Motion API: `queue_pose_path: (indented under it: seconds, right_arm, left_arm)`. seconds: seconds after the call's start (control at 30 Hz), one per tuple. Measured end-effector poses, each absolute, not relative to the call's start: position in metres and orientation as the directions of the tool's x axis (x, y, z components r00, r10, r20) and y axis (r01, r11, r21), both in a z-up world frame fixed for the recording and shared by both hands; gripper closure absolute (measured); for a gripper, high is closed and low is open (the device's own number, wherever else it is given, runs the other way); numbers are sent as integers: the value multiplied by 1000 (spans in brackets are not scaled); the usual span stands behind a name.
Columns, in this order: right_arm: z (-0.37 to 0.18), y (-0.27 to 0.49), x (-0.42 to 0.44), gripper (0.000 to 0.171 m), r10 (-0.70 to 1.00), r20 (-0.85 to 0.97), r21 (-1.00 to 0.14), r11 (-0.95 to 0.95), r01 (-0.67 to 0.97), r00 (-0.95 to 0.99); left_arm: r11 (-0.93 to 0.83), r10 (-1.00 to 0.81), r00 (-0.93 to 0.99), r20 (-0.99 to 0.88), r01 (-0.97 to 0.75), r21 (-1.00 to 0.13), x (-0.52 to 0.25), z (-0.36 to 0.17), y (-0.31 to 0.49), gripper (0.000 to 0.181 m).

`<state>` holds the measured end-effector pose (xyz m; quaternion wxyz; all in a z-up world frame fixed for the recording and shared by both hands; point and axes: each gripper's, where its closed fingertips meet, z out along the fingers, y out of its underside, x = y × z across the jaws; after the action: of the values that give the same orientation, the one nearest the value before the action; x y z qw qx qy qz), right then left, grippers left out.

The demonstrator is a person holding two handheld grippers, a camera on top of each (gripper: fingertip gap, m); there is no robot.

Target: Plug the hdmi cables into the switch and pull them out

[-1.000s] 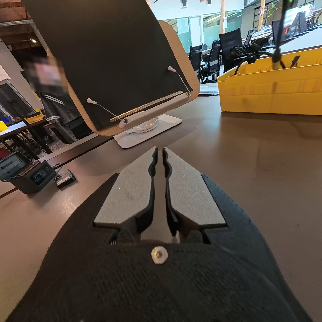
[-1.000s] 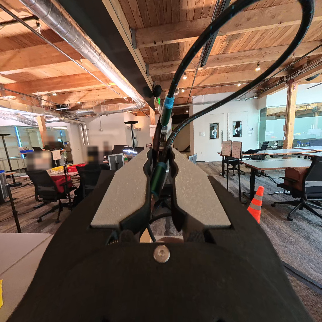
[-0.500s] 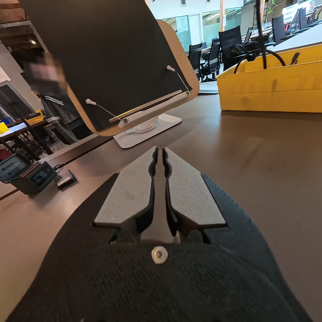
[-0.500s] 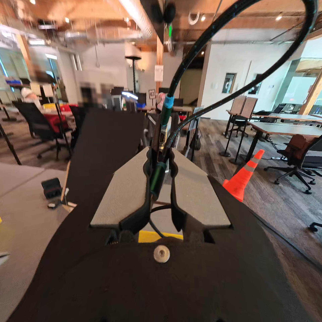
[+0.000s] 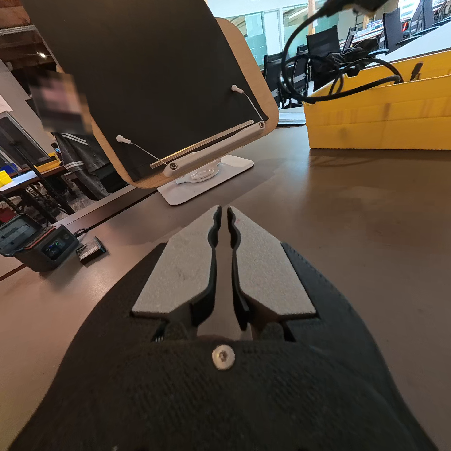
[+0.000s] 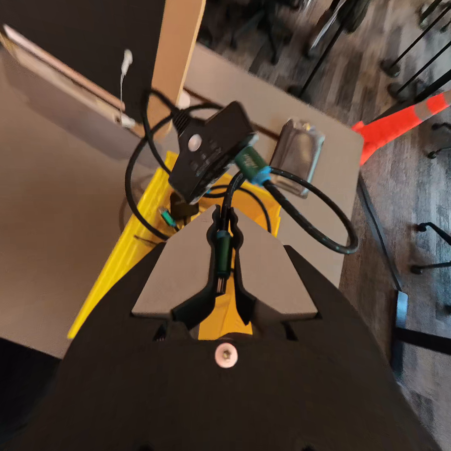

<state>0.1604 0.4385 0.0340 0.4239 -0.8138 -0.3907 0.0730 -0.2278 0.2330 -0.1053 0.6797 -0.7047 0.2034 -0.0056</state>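
The right tongs [image 6: 223, 210] gripped a green-plugged HDMI cable [image 6: 310, 219] whose far end sat in the dangling black switch [image 6: 210, 148] (blurred) above the yellow bin [image 6: 127, 241] at the surface's [image 6: 48, 219] far corner; the left tongs [image 5: 224, 211] hovered nearly closed, empty.

Our left gripper [image 5: 224, 210] sits low and pretty much level, pointing forward, with its two grey fingers [image 5: 188, 266] pinched almost together so only a thin slit shows between the tips and nothing is caught in it. Our right gripper [image 6: 223, 210] is up high and tipped steeply downward, and its fingers [image 6: 185, 268] are clamped on something thin that runs lengthwise down the gap, so the jaws stand a bit wider apart than on the left. That right view is pretty smeary, so we can't tell much more about the pose.
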Motion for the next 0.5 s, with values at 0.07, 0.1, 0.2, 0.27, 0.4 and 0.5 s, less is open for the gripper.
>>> queue_pose_path:
  seconds: [0.07,0.1,0.2,0.27,0.4,0.5]
  right_arm:
    - [-3,437,157,167,729,244,-642,-374,670,640]
    - [-24,436,160,166,741,270,-566,-394,724,615]
    - [-65,445,172,166,720,375,-414,-434,800,584]
    - [-79,447,170,163,713,349,-403,-471,784,608]
    - [-99,429,161,158,763,149,-376,-545,749,629]
    - [-89,421,163,152,775,93,-382,-552,741,625]
  left_arm:
    - [6,-292,917,-271,-281,-960,-228,-106,233,179]
    - [7,-291,918,-270,-280,-960,-229,-105,233,179]
    - [4,-293,918,-266,-276,-961,-229,-105,234,179]
    - [3,-297,916,-271,-283,-959,-227,-106,234,179]
    - [4,-302,913,-275,-288,-958,-226,-107,234,179]
    - [1,-309,912,-271,-285,-959,-225,-107,234,179]
